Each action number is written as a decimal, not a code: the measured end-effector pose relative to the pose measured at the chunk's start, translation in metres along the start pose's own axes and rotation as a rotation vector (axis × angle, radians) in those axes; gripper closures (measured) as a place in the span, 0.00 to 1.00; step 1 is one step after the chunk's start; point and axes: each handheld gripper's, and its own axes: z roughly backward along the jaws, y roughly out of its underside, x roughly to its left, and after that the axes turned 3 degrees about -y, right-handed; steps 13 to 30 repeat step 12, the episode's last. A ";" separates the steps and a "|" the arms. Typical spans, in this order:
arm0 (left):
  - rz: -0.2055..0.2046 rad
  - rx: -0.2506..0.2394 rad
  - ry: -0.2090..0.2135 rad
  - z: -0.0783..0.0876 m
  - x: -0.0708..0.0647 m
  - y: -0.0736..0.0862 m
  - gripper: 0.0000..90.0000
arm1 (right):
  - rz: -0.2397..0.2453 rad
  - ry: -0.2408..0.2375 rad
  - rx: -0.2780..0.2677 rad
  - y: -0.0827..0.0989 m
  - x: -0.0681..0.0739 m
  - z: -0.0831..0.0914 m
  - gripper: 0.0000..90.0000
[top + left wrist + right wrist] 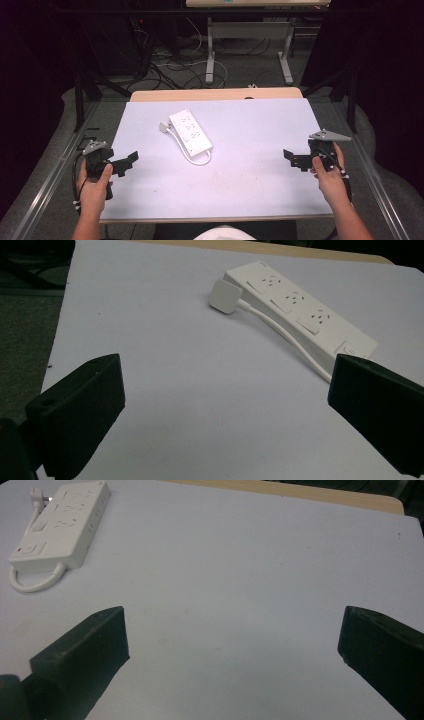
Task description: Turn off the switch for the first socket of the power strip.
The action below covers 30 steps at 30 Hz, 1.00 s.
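On the white bench (pixel 250 165), a white power strip (pixel 190 131) lies slantwise left of centre, its cable (pixel 192 159) looped at the near end and its plug (pixel 164 127) lying just beside the far end. My left tongs (pixel 131 161) hover at the bench's left edge, jaws spread wide and empty. My right tongs (pixel 291 159) hover at the right edge, equally wide and empty. From my left tongs' camera, the right-hand jaw cuts off the strip's near end.
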 end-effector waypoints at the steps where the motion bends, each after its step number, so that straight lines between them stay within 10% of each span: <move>1: 0.001 -0.001 0.001 0.000 0.000 0.000 0.02 | -0.003 -0.001 0.000 0.000 0.000 0.000 0.00; 30: 0.008 -0.017 0.002 -0.001 -0.001 -0.001 0.02 | -0.007 0.006 -0.001 0.000 -0.004 0.001 0.00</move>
